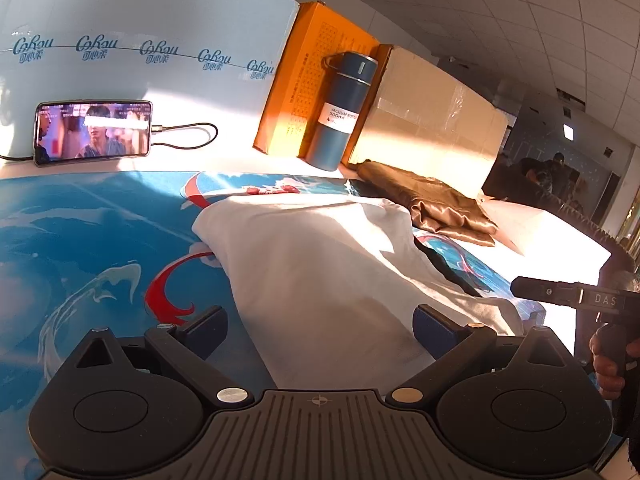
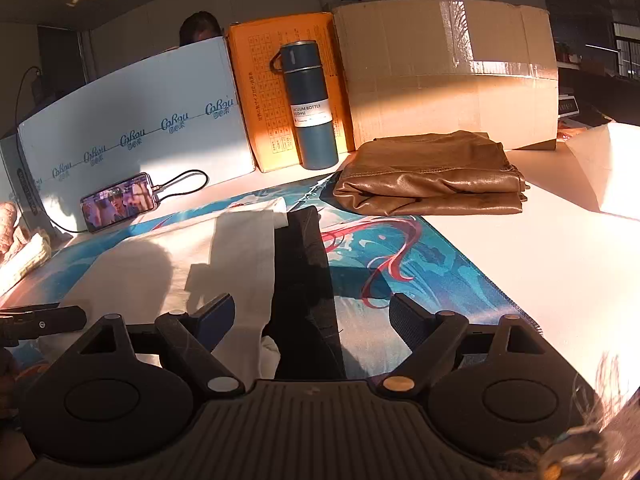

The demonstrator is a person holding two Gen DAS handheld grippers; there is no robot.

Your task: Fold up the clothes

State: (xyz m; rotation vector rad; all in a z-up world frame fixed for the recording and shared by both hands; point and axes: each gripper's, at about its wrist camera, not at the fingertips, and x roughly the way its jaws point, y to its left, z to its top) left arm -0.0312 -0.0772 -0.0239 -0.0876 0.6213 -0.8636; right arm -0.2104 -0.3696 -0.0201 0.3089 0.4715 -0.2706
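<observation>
A white garment (image 1: pixel 320 264) lies partly folded on the blue patterned mat (image 1: pixel 80 240). My left gripper (image 1: pixel 318 330) hovers open just over the garment's near edge, with nothing between its fingers. In the right wrist view the white garment (image 2: pixel 180 264) spreads to the left, and a dark strip of cloth (image 2: pixel 304 280) runs along its right edge. My right gripper (image 2: pixel 312 316) is open above that dark strip and holds nothing. A folded shiny brown garment (image 2: pixel 432 184) rests at the back right, also seen as the brown garment (image 1: pixel 436 204) in the left wrist view.
A phone (image 1: pixel 94 132) with a cable leans on a white-blue box (image 1: pixel 140 40). A blue vacuum bottle (image 2: pixel 308 112) stands before an orange box (image 2: pixel 260 92) and a brown cardboard box (image 2: pixel 448 72). A hand (image 1: pixel 608 360) grips the right tool at the table's right edge.
</observation>
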